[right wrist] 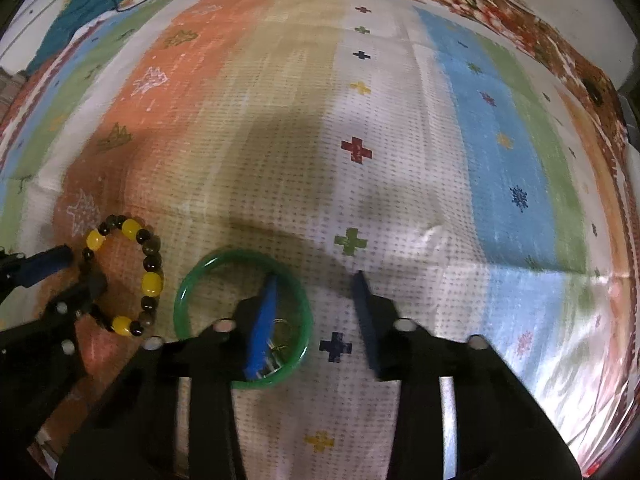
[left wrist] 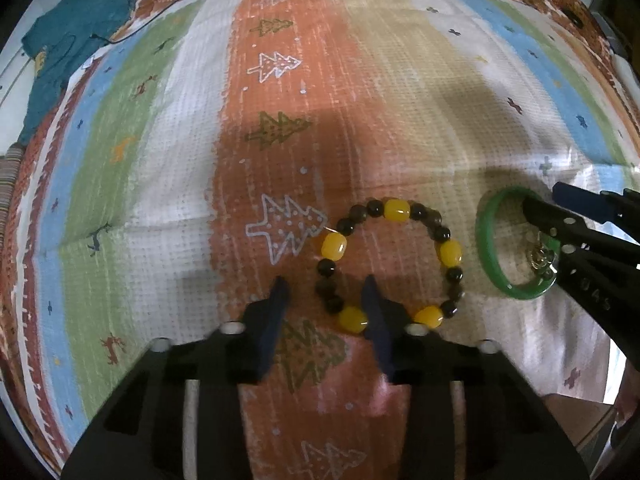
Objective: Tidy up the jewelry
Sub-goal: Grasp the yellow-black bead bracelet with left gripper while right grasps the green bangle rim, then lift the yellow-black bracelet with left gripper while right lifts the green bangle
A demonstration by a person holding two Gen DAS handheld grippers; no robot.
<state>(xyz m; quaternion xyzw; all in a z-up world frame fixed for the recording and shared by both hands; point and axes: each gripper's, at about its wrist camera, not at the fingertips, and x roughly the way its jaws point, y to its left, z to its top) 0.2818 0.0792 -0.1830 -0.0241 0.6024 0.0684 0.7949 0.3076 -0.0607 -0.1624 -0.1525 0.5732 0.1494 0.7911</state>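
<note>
The left hand-held gripper (left wrist: pixel 326 304) straddled the beaded bracelet (left wrist: pixel 390 262), jaws apart; just beside it, the right hand-held gripper (right wrist: pixel 316 300) straddled the green bangle (right wrist: pixel 243 318), unclamped. Either ring could slip sideways during closing.

Dim, warm light over the striped cloth (left wrist: pixel 180 128), brighter toward its far edge. Broad soft shadows pool mid-cloth, just beyond the beaded bracelet (left wrist: pixel 390 258). Glare shines on the cloth's near right corner. Fisheye bends the stripes, corners go black, and everything looks slightly soft.
</note>
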